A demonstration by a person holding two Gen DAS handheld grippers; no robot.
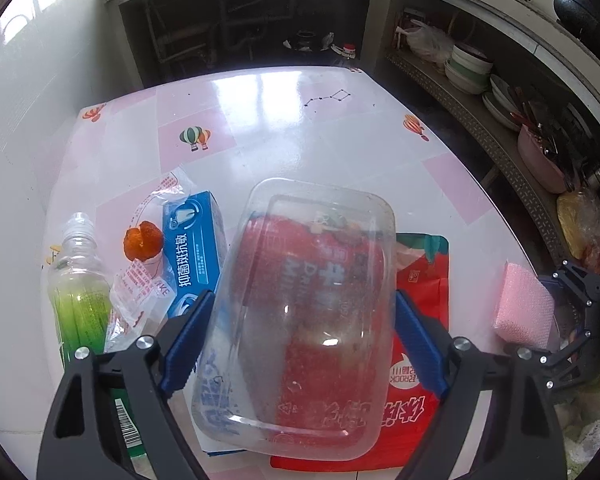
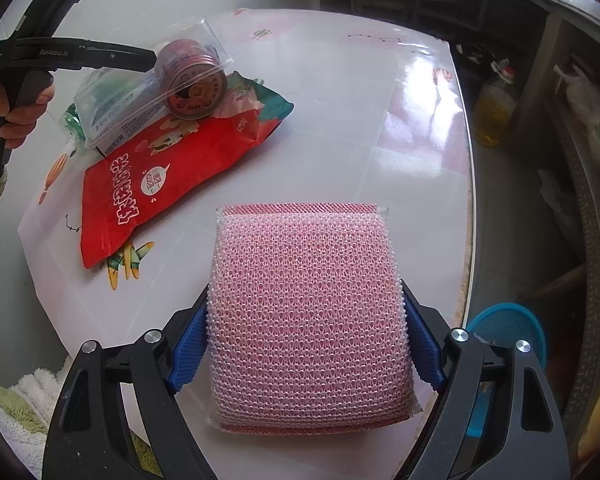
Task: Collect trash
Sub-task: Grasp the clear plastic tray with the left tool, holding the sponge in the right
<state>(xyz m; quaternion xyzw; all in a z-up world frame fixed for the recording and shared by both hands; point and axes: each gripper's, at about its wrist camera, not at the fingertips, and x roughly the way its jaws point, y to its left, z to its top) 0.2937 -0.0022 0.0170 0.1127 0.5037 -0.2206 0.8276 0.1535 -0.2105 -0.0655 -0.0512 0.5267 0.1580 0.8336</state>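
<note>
Clear plastic container [image 1: 308, 312] clamped between left tongs [image 1: 300, 340], over red can [image 2: 192, 84] and red snack bag [image 2: 160, 168] near the surface's [image 1: 300, 128] left edge. Pink scouring sponge [image 2: 308, 316] gripped by right tongs [image 2: 306, 344] at the right edge. Dish shelves [image 1: 500, 128] beyond.

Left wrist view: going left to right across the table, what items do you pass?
Green-labelled bottle → orange peel → blue toothpaste box → clear plastic container held between the left gripper fingers → red snack bag → pink sponge in the right gripper.
</note>
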